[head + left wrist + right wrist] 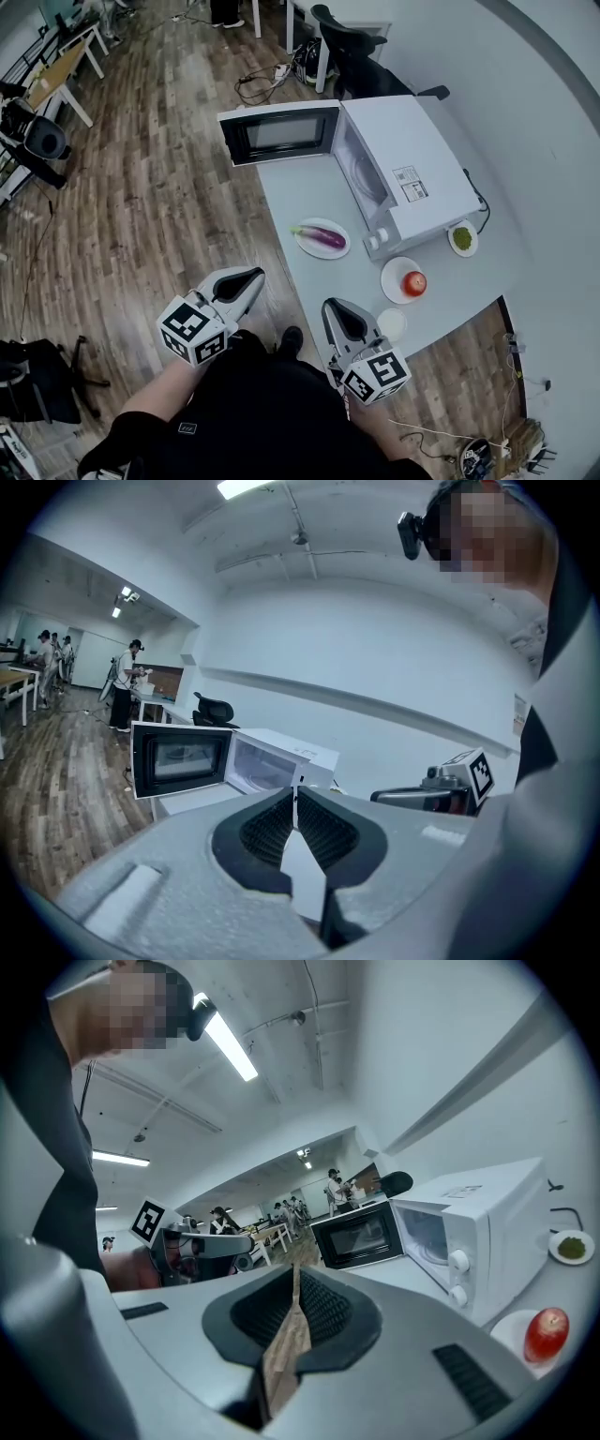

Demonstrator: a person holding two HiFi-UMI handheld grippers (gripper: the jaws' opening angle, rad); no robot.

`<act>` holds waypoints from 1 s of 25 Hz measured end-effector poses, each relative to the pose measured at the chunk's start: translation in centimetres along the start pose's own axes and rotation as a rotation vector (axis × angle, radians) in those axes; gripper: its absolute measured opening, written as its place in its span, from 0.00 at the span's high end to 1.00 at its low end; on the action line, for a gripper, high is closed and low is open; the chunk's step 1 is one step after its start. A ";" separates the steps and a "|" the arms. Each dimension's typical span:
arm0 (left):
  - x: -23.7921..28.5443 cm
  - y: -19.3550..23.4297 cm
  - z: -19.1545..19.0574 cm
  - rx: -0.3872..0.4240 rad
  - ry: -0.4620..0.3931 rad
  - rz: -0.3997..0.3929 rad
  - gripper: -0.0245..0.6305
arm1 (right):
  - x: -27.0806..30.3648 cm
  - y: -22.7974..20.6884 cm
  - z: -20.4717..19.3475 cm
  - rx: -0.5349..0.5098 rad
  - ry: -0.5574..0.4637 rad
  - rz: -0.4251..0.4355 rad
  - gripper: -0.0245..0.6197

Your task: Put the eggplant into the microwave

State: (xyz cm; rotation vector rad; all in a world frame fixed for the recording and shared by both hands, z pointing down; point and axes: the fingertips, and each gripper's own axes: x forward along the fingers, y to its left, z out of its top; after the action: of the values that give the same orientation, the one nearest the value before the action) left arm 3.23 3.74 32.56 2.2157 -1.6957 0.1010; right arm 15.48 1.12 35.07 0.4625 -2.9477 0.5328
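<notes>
Eggplant on white plate, near microwave; door open

Left gripper and right gripper both have jaws together, empty.

Dark wood-plank floor ran thru the rm, w/ black cables loose on it, and a pale grey rectangular tabletop sat vs. a plain white wall. A black office chair stood beyond the table's far end, and a light-wood desk on white legs stood far left. A long fluorescent tube light glowed on the white ceiling.
</notes>
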 end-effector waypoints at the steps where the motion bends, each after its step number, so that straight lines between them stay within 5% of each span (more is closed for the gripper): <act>1: 0.6 0.1 0.4 0.004 0.001 -0.009 0.93 | 0.0 -0.5 0.2 0.000 0.001 -0.010 0.93; 10: 5.3 2.3 1.4 0.046 0.027 -0.128 0.93 | 3.7 -3.3 0.7 -0.008 0.021 -0.092 0.93; 13: 6.0 4.8 1.6 0.055 0.030 -0.163 0.93 | 6.5 -3.8 1.2 -0.012 0.024 -0.137 0.93; 18: 6.6 10.0 3.2 0.191 0.036 -0.188 0.93 | 11.8 -4.2 3.1 -0.046 0.005 -0.226 0.93; 25: 6.9 15.6 4.7 0.234 0.052 -0.318 0.93 | 17.9 -4.2 5.0 -0.050 -0.016 -0.321 0.93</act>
State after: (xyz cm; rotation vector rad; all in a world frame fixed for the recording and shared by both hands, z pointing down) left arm -10.35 -7.62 33.52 2.5996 -1.3421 0.2868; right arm -0.46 -9.40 34.64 0.9148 -2.8101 0.4152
